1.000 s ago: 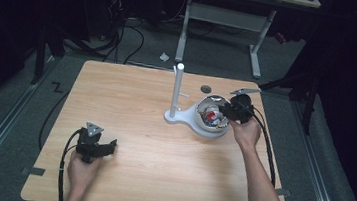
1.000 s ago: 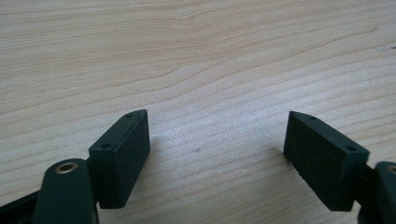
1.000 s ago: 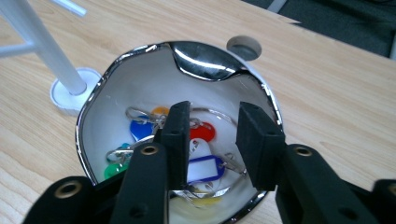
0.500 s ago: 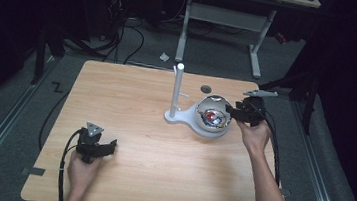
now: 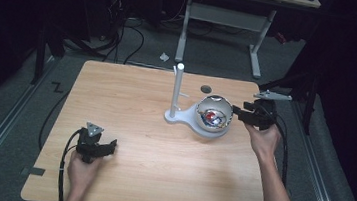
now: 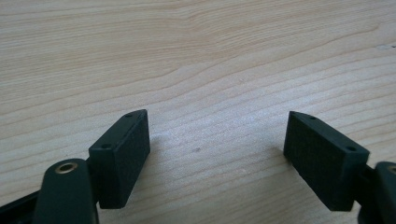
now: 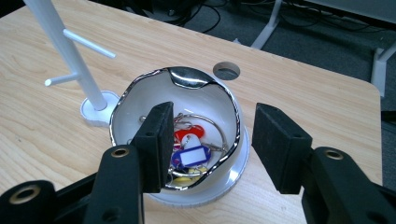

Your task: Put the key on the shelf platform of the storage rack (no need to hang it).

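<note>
Both pairs of my fingers stand open with nothing between them. On my right gripper (image 7: 208, 144) the jaws have just been opening, and their flat black foam-like pads now frame the bowl (image 7: 140, 100) from above without touching it: one pad hangs over the bowl's inside, the other over its outer rim on the far side. In the high view that right gripper (image 5: 238, 112) sits just beside the bowl's (image 5: 202, 114) right edge, my right hand (image 5: 263, 139) behind it, forearm stretched up from the table's near edge, jaws pointing left toward the bowl.

The bowl is round, white inside, with a wavy, mirror-bright chrome rim, and it stands on a white disc. Inside lie key tags (image 7: 191, 154): a red one, a blue one with a white label, something yellow below, all strung on thin wire rings. Just beside the bowl rises a white stand (image 7: 65, 56), a smooth round pole with two short pegs on a round foot.

My left gripper (image 6: 217, 149) rests low over bare, pale wood grain, its blocky pads wide apart. In the high view my left hand (image 5: 81, 168) holds it near the front left of the table (image 5: 131, 95), well apart from the bowl.
</note>
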Motion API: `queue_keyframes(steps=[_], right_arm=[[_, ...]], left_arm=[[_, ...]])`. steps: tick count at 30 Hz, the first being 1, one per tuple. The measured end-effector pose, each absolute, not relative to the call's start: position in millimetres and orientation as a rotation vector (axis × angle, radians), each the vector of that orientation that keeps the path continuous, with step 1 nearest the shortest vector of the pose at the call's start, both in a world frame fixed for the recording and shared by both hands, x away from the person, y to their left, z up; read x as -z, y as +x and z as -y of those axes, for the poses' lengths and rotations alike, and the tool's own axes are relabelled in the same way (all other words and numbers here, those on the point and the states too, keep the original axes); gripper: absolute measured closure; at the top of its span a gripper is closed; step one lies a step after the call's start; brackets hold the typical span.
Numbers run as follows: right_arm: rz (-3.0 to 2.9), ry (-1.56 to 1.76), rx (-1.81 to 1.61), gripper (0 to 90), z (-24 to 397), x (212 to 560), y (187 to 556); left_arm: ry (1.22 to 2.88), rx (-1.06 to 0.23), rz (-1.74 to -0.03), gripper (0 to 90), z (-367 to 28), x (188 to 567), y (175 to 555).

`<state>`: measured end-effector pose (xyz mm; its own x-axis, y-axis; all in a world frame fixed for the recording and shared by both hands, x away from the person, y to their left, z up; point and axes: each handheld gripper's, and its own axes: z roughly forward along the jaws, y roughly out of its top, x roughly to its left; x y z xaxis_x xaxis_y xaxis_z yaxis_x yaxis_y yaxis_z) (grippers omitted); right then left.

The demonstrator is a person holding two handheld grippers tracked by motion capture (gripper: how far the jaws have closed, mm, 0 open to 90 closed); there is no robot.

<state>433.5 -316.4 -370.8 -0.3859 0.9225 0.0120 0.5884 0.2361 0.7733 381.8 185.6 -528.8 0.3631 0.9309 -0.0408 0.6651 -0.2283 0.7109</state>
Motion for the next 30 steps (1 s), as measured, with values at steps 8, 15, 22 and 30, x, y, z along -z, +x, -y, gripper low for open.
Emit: queue_keyframes(steps=[8, 15, 22, 30], right_arm=[[-2.042, 1.421, -1.005, 48.8, 331, 371, 420], [-2.021, 1.437, -1.051, 48.7, 338, 371, 402], [-1.998, 1.416, -1.051, 48.8, 341, 365, 389], [-1.970, 1.428, -1.062, 49.4, 350, 366, 370]], left_arm=[[1.982, -0.529, -1.379, 22.9, -186, 529, 382], [1.984, -0.532, -1.378, 22.9, -185, 529, 382], [1.984, -0.532, -1.378, 22.9, -185, 529, 382], [1.984, -0.531, -1.378, 22.9, -185, 529, 382]])
